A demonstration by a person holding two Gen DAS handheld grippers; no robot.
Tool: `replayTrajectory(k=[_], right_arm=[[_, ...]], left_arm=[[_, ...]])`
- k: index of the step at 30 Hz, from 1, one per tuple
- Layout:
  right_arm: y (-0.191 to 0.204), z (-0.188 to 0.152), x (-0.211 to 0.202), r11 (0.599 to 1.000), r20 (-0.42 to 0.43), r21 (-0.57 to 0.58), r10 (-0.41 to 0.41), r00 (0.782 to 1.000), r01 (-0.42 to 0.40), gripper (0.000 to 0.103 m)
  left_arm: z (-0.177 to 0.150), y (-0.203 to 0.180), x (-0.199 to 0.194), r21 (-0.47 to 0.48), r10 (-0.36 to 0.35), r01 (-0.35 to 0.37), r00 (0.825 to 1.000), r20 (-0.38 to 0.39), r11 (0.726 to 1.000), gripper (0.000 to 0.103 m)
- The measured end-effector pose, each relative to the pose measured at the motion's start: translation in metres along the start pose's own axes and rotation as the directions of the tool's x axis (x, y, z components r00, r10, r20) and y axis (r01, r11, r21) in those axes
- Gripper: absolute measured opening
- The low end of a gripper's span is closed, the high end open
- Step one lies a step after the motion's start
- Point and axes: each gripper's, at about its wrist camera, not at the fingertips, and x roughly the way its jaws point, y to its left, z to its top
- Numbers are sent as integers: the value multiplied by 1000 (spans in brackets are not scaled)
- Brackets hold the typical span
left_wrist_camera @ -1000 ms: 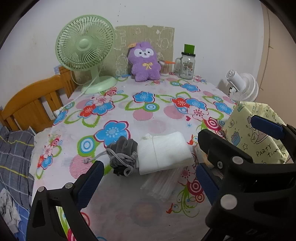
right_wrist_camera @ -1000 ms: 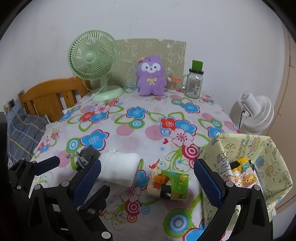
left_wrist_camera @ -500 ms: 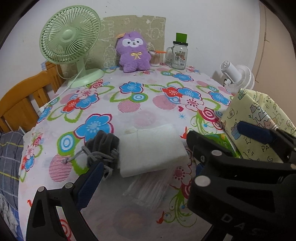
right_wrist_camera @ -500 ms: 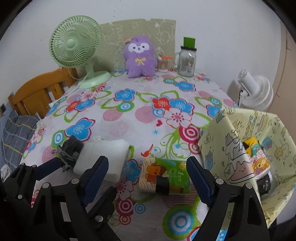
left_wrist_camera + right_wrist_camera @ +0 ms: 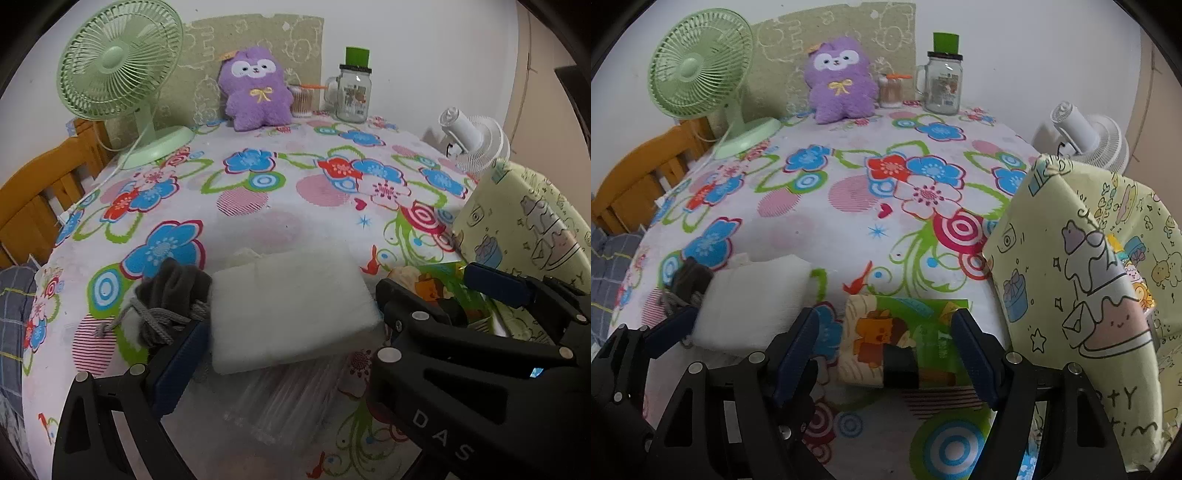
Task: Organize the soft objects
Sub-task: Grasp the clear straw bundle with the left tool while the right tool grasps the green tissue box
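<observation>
Both tools open; yellow bag (image 5: 1082, 295) holds toys, partly hidden

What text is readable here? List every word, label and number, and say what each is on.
"D A S": moulded on a finger of the left gripper.
"+Y" and "tim": cut-off lettering on the yellow bag.
Glass jar: the label is too blurred to read.
Green packet: the print is too blurred to read.
</observation>
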Motion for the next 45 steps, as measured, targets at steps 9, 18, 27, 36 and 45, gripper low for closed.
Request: replayTrajectory(k=[9,18,27,36,45], right_arm=[[2,2,7,998,10,-21,-51,999,51,77],[2,1,6,997,5,-14,-77,997,77,77],[-6,-1,13,993,-5,26,-118,993,119,80],[-14,-4,19,994,-28,68,-82,996,84,51],[-12,-4,14,997,-9,34,-67,998,68,28]], left_arm=[[1,3,15,-21,-18,17,999,-39,1000,100],[0,2,19,-24,-13,12,998,-55,1000,99],[0,0,19,-8,-3,2,999,-53,1000,95],[0,-4,16,16,-9,9,999,-43,1000,79],[-2,-9,12,32,-5,6,999,-35,999,63]])
